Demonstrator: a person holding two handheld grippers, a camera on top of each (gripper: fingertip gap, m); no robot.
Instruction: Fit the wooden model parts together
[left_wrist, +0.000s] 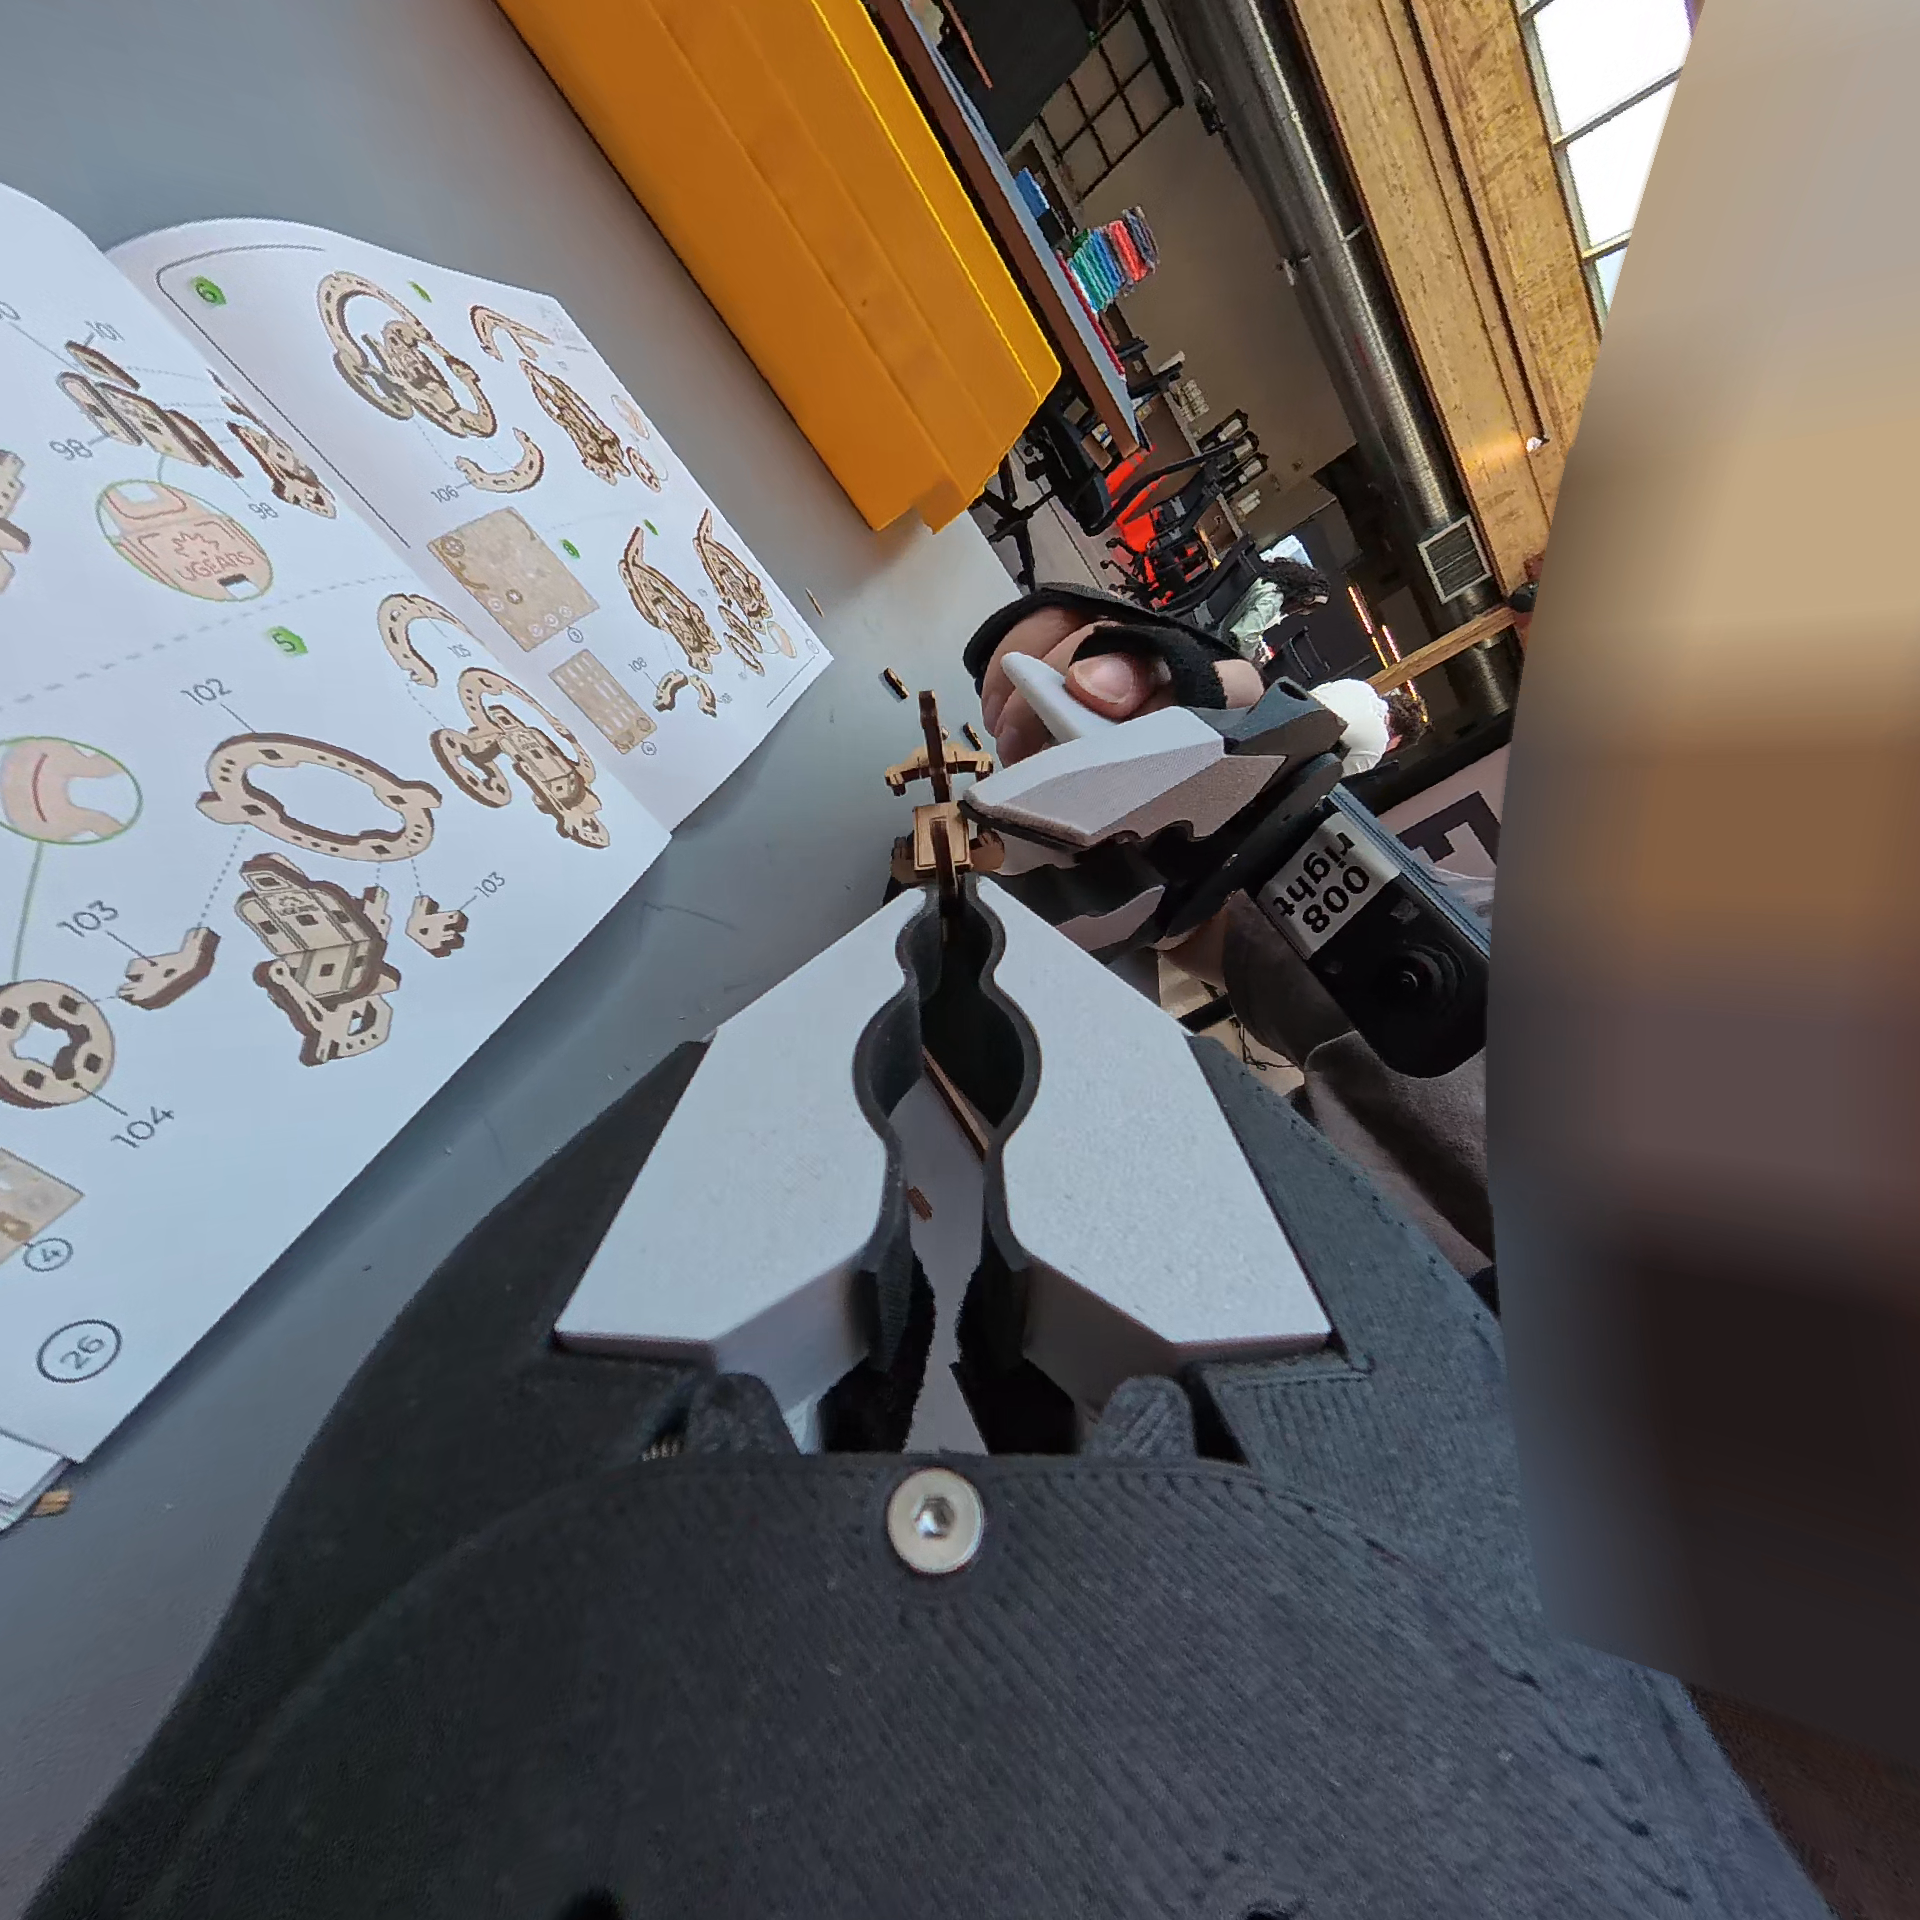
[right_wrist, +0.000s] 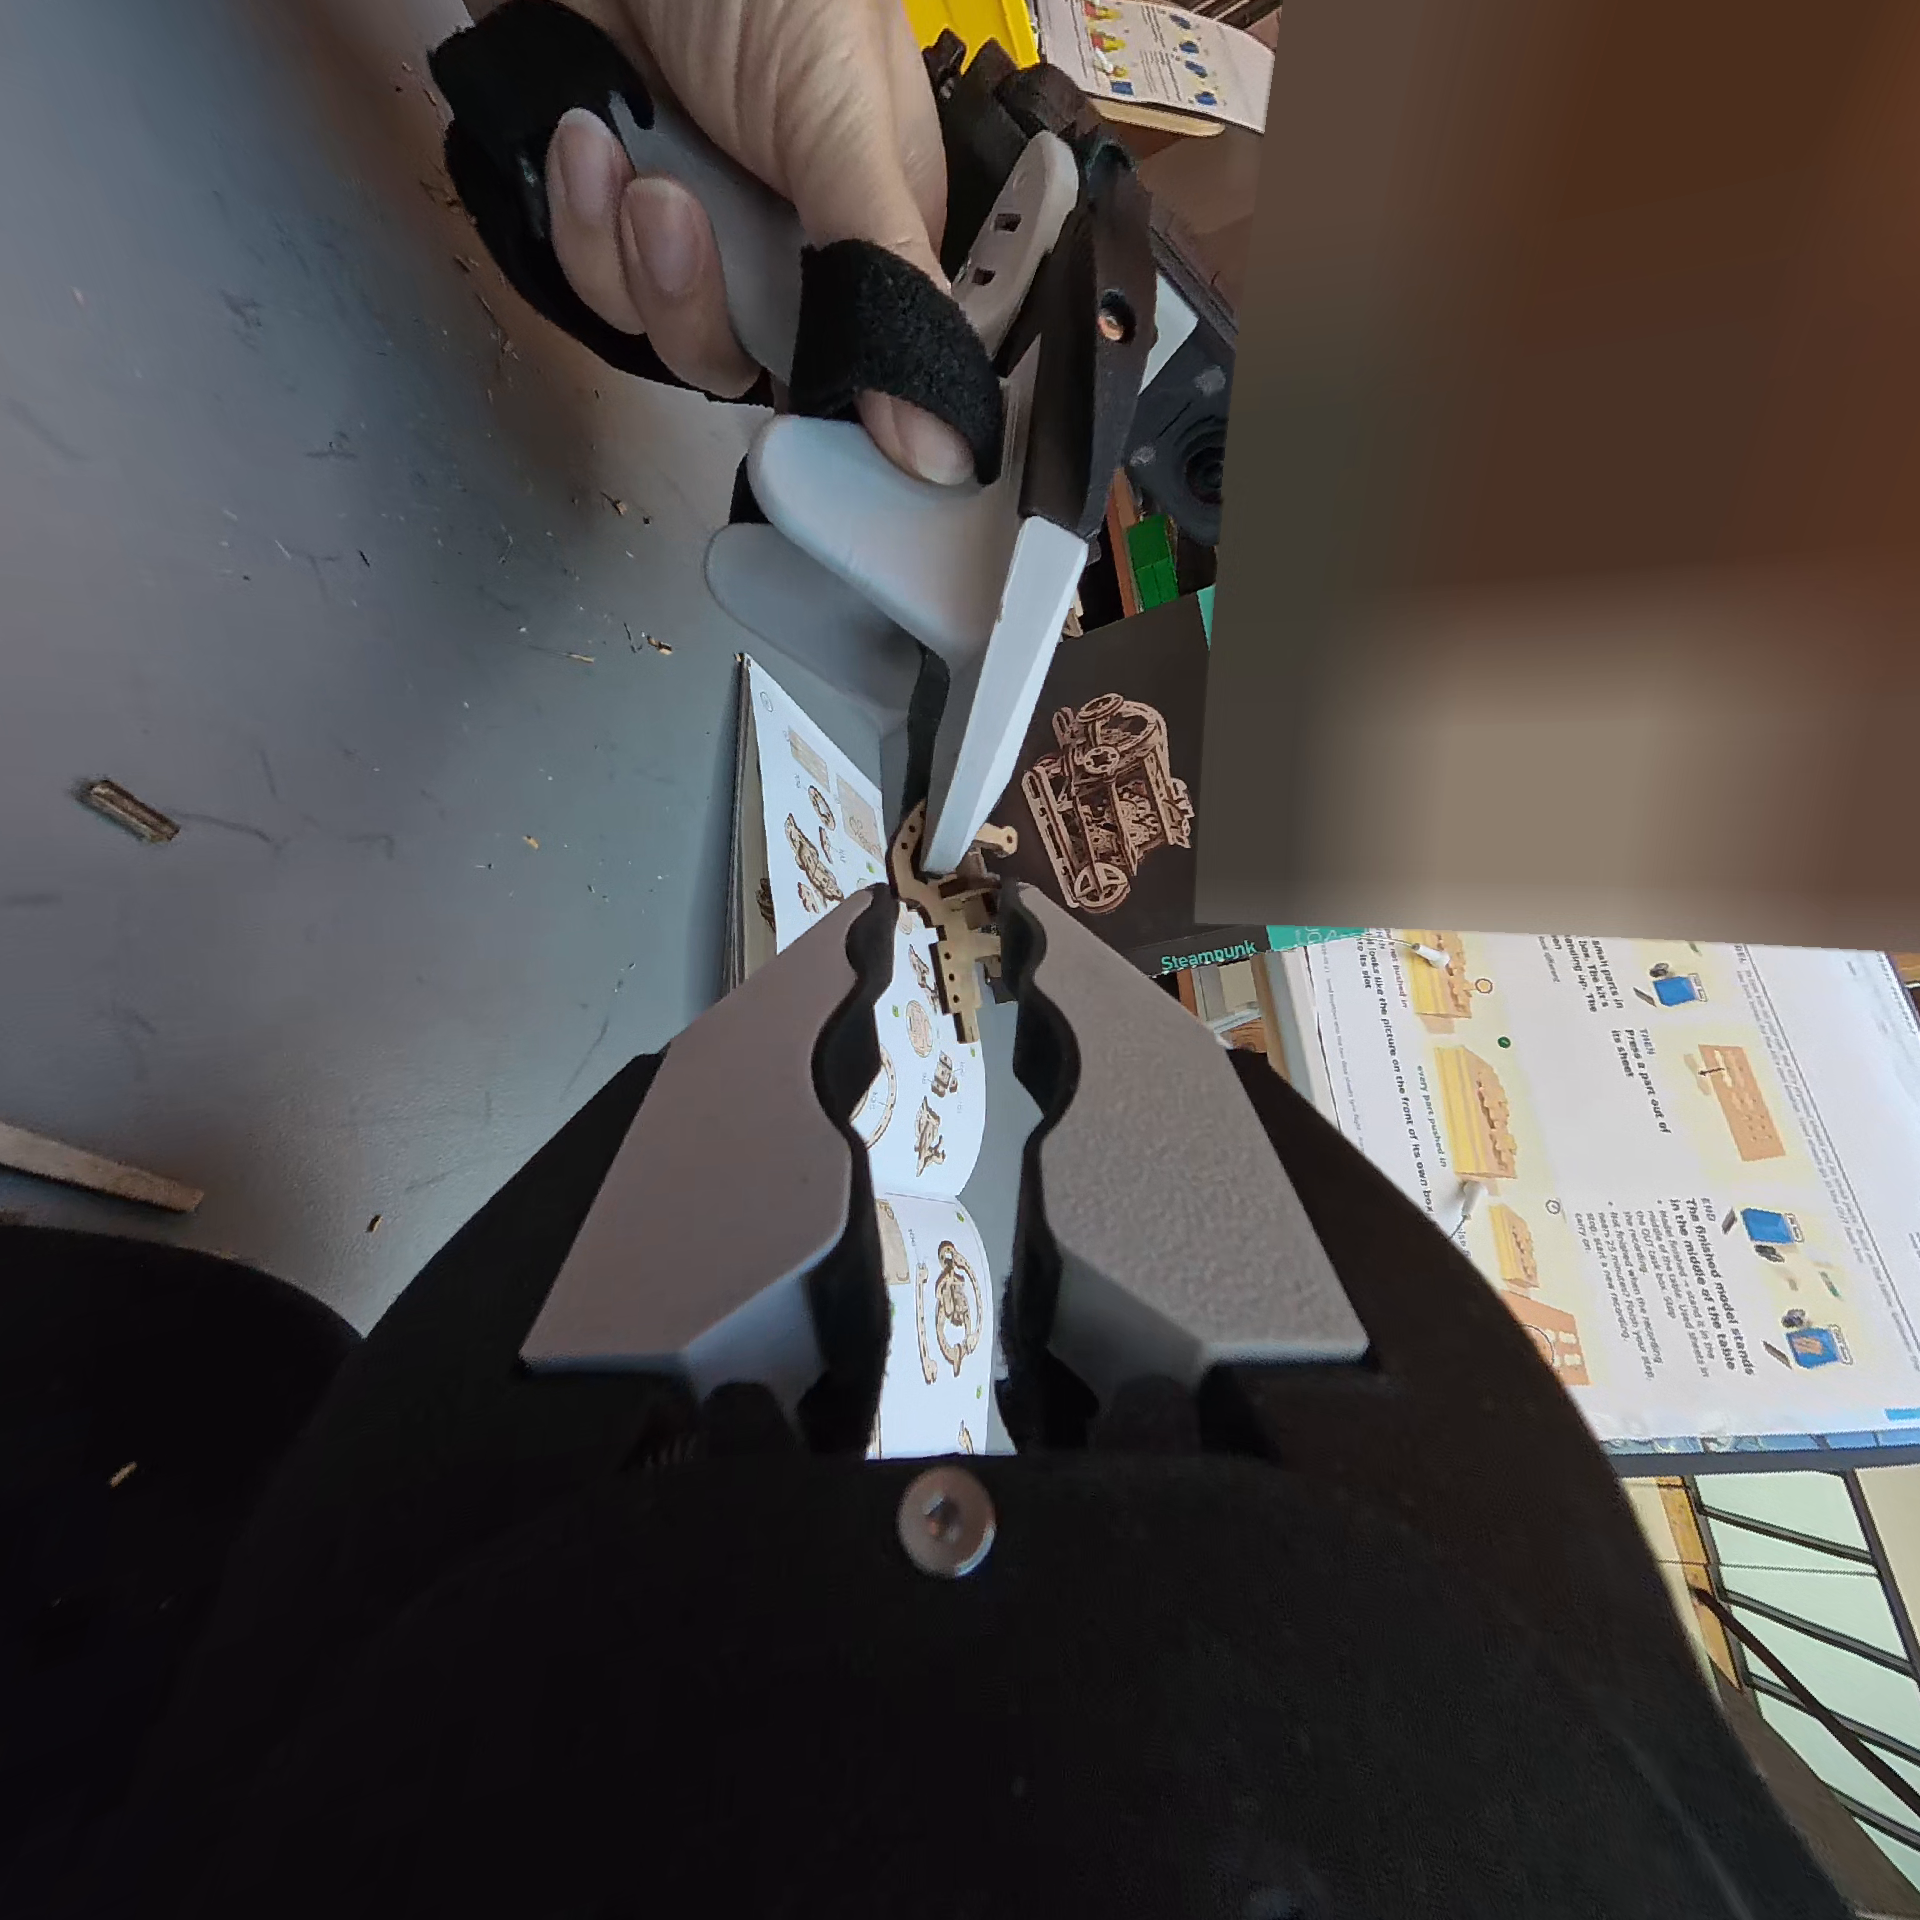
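Left wrist view: left gripper has its jaws nearly closed on a thin flat wooden part seen edge-on, running down the gap between the pads and poking out at the tips; just past the tips sits a small wooden sub-assembly, pinched from the side by the right gripper; both held up off the grey table; open instruction booklet lies to the left, yellow bins beyond it.

Right wrist view: right gripper is narrowly open, tips closed onto the sub-assembly, which hangs down between the pads; left gripper comes in from above, its tip touching the top of that cluster, next to a curved wooden piece; whether the thin part is already seated in a slot I cannot tell, the joint is hidden behind the finger tip; booklet and a dark model box are behind; wood chips scattered on the table; a printed sheet to the right.

Step in hand, my read: mating the thin part into the sub-assembly, mid-insertion or aligning. Next move needs: tab lined up square with the slot; right grip kept firm as the anvil; push straight along the part's plane, since thin ply likely snaps if levered.
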